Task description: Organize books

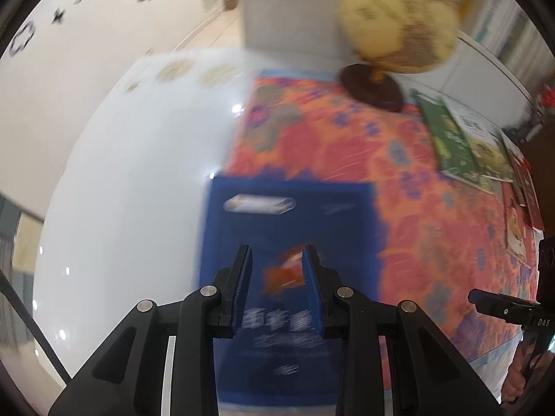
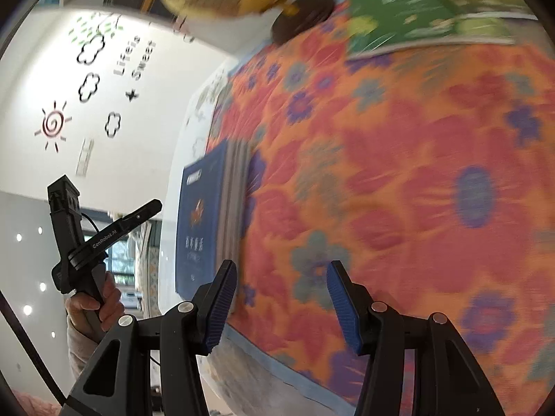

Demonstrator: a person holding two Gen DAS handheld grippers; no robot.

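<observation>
While both hand-held grippers hang over the desk with nothing in them, the books lie untouched. The left hand-held gripper (image 1: 276,267) has its jaws narrowly parted, with no pad pressing on anything, and looks down on the blue book (image 1: 295,228). The right hand-held gripper (image 2: 281,298) stands wider, released, over the flowered cloth (image 2: 399,180).

The blue book lies flat at the left edge of the cloth, on top of a small pile whose pale page edges show beside it in the right wrist view. Its cover looks glossy and stiff, so I judge it fairly heavy for its size and slick under the pads; a pinch on the flat face would likely slide. The better hold is probably across the spine or an overhanging edge, so that the jaws close on the whole thickness and the pages cannot fan open.

It is deep blue with a small orange-red emblem near the middle, a pale label towards one end and lines of white lettering, too blurred to read.

Farther off, a green book (image 1: 451,142) lies flat near the far right of the cloth, overlapping other thin, bendy-looking ones beside it. A yellow globe (image 1: 399,17) on a dark base stands at the back.
</observation>
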